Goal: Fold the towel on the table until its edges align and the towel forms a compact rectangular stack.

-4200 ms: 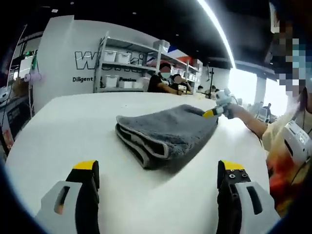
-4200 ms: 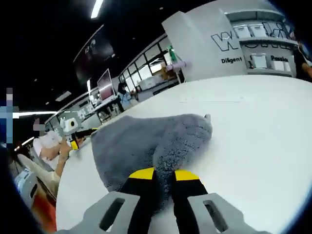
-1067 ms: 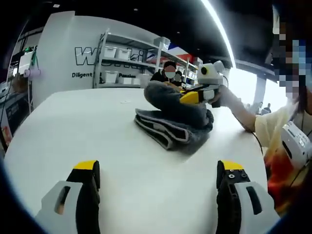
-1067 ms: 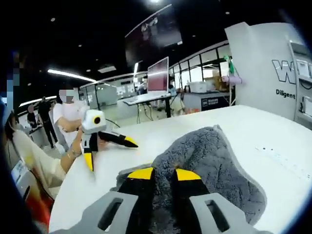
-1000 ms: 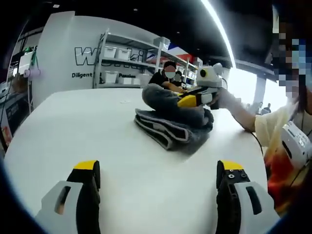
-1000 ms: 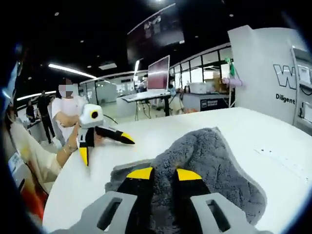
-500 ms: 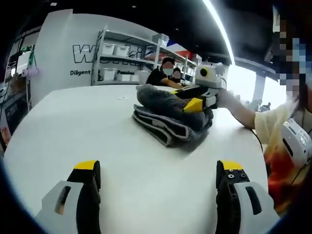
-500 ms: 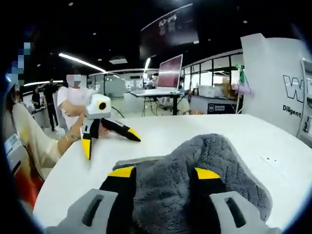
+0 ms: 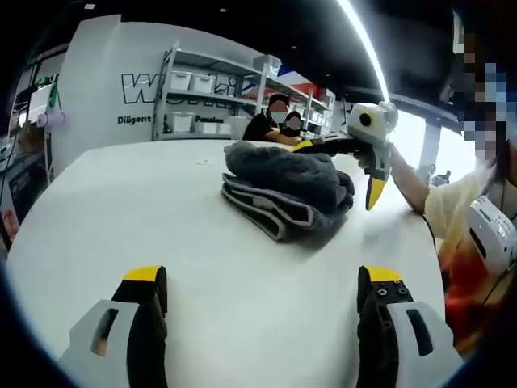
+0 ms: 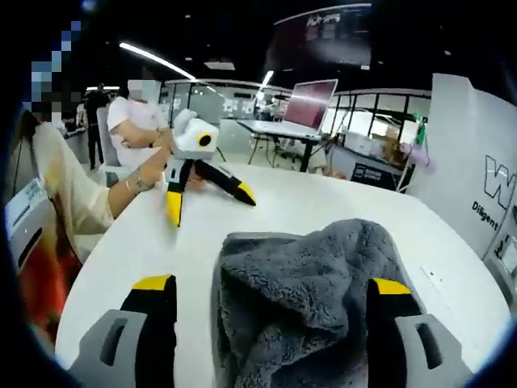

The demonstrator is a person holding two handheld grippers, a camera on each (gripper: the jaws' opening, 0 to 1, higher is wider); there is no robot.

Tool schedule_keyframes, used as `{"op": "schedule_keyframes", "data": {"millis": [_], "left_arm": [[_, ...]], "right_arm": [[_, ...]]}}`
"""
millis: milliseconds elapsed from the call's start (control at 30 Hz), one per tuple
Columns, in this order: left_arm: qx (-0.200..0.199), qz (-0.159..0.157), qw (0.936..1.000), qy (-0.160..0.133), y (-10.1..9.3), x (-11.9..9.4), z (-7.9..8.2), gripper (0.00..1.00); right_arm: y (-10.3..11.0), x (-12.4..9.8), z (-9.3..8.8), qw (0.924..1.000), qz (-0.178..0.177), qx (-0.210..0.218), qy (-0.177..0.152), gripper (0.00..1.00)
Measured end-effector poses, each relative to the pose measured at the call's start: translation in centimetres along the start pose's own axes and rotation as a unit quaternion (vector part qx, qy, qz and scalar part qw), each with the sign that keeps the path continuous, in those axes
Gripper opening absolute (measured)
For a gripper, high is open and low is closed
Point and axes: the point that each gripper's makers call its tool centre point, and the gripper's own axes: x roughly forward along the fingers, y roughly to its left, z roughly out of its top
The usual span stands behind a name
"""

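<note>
Towel sits between my right gripper's parted jaws, let go and lumpy on top. My left gripper is spread too, gripping nothing, well back over the table. From there the bundle lies toward the far edge. Risk: the loose top fold may slump sideways, spoiling edge alignment, since nothing pins it.

Shelving with white bins stands behind two seated people; a monitor sits farther off.
</note>
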Motion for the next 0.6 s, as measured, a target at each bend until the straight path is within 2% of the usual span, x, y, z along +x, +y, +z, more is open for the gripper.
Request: {"op": "schedule_keyframes", "data": {"millis": [100,300,433,600], "left_arm": [[0.0,0.001,1.0,0.001,0.1,0.0,0.0,0.96],[-0.002,0.002,1.0,0.003,0.3,0.0,-0.1,0.95],[-0.004,0.004,1.0,0.003,0.5,-0.1,-0.1,0.95],[-0.013,0.006,0.9999,-0.004,0.9,-0.2,0.0,0.95]], "right_arm": [[-0.1,-1.2,-0.1,0.9998,-0.005,0.017,-0.01,0.99],[-1.1,-4.7,-2.5,0.9984,-0.039,0.04,-0.005,0.99],[-1.4,-7.2,-3.5,0.9952,-0.052,0.078,-0.029,0.99],[-1.4,-9.5,-4.0,0.9938,-0.06,0.083,-0.042,0.99]]}}
